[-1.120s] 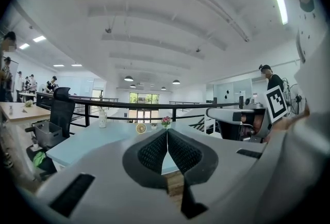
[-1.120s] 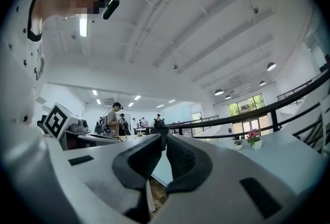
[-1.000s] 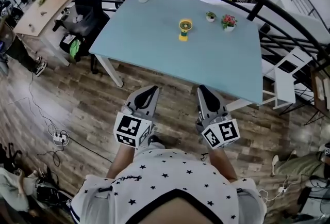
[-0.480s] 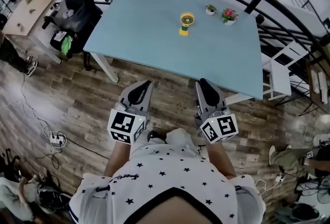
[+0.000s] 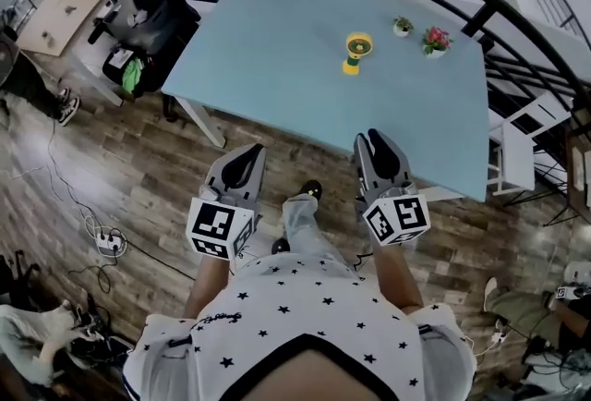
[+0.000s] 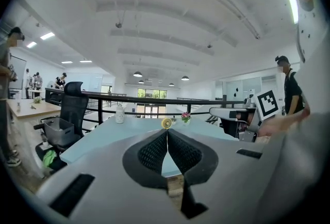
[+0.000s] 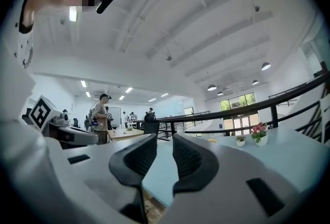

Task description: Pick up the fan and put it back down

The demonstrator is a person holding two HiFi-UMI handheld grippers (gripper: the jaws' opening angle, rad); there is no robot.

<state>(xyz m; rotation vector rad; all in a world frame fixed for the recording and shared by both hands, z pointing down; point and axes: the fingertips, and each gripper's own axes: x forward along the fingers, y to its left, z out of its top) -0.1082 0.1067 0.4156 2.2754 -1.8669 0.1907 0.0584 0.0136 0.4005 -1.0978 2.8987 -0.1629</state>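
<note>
Fan: upright toward the far side of the table, untouched. Your left claw: clenched, empty. Your right claw: opening, nothing between its jaws. Both short of the near edge; pickup and set-down remain.

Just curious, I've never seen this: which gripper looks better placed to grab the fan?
Probably the right. The right gripper sits nearly in line with the fan, jaws opening and empty; the left gripper is off to the side, jaws together.
</note>
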